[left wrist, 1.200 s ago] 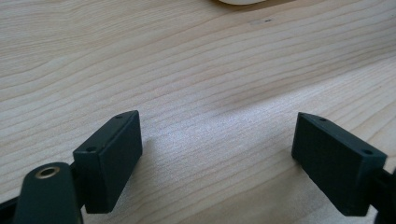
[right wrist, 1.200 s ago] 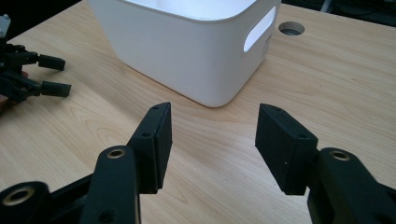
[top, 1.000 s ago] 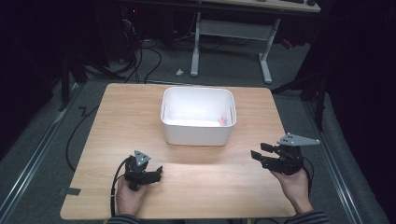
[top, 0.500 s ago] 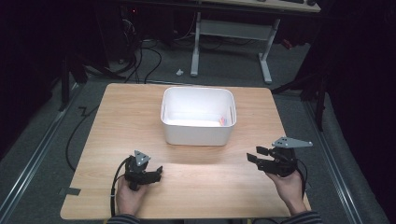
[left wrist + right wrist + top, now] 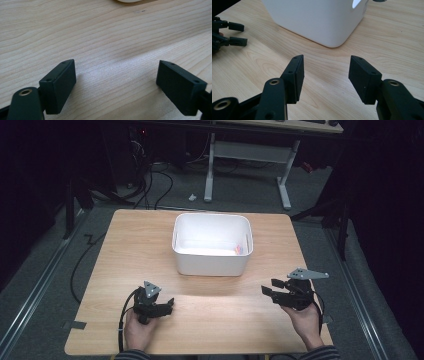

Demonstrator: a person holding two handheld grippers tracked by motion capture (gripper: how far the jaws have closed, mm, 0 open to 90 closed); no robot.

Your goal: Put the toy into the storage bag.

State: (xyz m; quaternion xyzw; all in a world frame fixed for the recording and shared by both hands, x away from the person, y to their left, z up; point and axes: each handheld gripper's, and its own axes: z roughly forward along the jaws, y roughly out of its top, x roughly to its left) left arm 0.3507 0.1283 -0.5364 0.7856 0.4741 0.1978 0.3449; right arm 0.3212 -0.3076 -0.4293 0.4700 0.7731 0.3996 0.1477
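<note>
A white plastic bin (image 5: pixel 212 245) sits on the far middle of the wooden table (image 5: pixel 125 250), with a small pinkish thing (image 5: pixel 239 249) lying in its right corner. Near the table's front edge, the left gripper (image 5: pixel 167 306) rests low on the wood, jaws spread wide with nothing between them. The right gripper (image 5: pixel 267 289) hovers just above the wood, jaws parted and empty, pointing toward the bin's near corner.
</note>
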